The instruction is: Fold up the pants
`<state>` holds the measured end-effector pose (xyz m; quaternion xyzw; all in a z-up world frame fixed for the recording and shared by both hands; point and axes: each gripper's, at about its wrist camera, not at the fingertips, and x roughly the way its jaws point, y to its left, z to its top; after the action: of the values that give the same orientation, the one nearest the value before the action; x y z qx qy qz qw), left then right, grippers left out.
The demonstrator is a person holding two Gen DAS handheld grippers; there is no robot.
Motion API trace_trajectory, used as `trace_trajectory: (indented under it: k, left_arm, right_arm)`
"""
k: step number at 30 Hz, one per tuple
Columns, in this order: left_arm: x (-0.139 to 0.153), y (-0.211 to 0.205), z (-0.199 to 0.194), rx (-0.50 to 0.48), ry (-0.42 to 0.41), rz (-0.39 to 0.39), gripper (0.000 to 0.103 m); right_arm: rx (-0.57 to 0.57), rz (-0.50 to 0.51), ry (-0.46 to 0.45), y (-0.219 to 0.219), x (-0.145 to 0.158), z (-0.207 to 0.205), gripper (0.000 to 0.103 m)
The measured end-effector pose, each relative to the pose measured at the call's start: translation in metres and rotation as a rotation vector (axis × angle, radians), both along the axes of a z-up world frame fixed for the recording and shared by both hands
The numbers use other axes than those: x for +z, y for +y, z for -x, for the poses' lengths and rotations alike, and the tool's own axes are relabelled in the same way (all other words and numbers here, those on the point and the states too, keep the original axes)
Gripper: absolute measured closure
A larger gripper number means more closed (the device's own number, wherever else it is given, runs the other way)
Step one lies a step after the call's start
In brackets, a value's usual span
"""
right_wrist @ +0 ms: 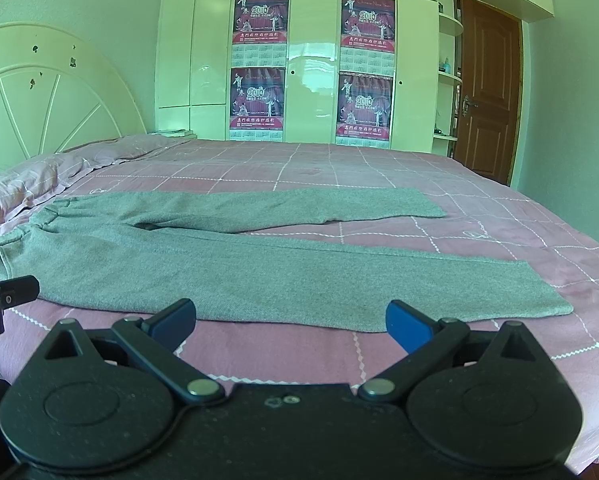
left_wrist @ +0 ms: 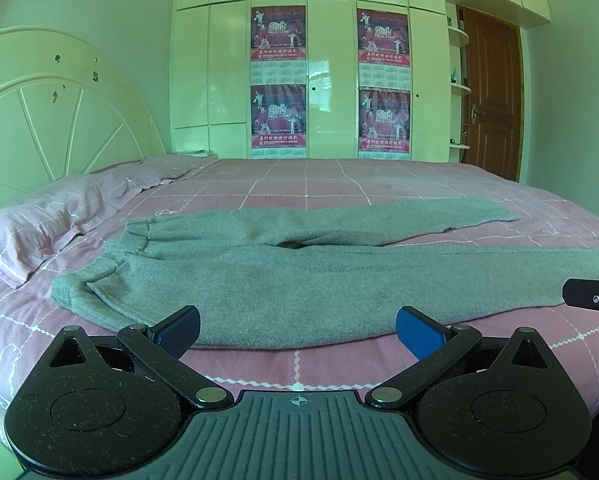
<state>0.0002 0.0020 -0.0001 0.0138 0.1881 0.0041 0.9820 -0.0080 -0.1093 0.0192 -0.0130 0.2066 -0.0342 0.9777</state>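
A: Where do the pants [left_wrist: 283, 276] lie?

B: Flat on the bed [left_wrist: 339, 184], waistband [left_wrist: 111, 256] at the left by the pillow [left_wrist: 39, 220], both legs running right, slightly parted. The near leg's long edge faces both tools.

A: And the left hand-held gripper [left_wrist: 297, 330]?

B: Jaws spread wide, nothing between them, hanging just short of the near edge toward the waist end. The right hand-held gripper [right_wrist: 291, 322] is likewise agape and empty, farther toward the near cuff [right_wrist: 539, 292].

A: So the step in hand?

B: Likely taking hold of the near leg to lay it over the far leg [right_wrist: 299, 204] (nothing is folded yet). Each should pinch the edge itself, well apart, lift together, and keep the cloth taut so the edges meet.
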Motion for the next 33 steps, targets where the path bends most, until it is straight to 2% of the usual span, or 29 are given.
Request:
trace_trajectory:
  k: [33]
  left_arm:
    - [0.0006, -0.0009, -0.0004, -0.005, -0.002, 0.0, 0.0]
  right_arm:
    - [-0.006, -0.003, -0.002, 0.0003, 0.0011, -0.0012, 0.007]
